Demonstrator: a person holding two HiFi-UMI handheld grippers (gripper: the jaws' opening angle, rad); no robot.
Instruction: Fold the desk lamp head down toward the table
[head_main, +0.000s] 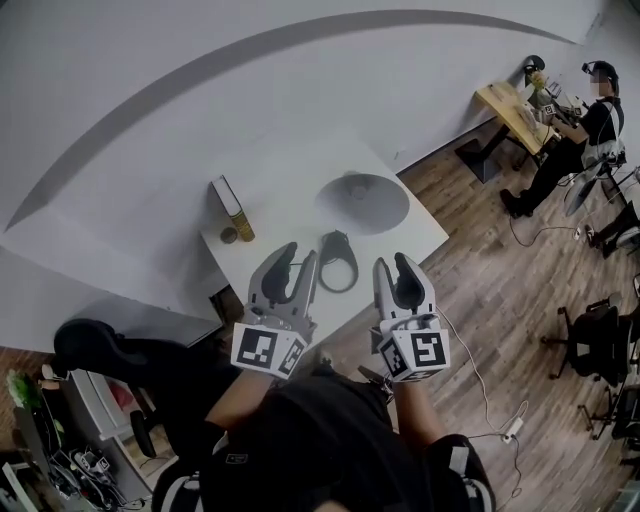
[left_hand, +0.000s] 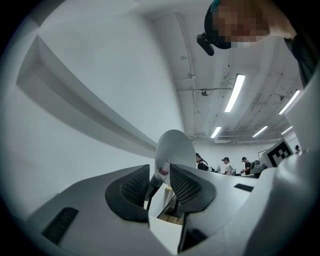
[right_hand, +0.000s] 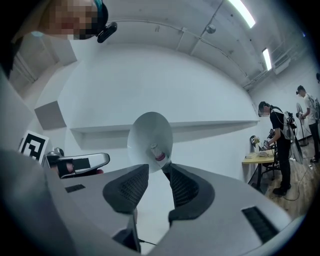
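- I see the lamp (head_main: 363, 200) standing on the white table (head_main: 285, 215), just beyond both grippers.
- My left gripper (head_main: 298, 256) and right gripper (head_main: 393, 263) have their jaws apart, holding nothing.

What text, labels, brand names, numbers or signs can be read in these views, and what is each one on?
No words, numbers or brands are readable.
The left marker cube on the left tongs: black-and-white square code, no letters.
The right marker cube on the right tongs: same, no letters.
The book on the table: any print too small to read.
The lamp head: plain, no print seen.
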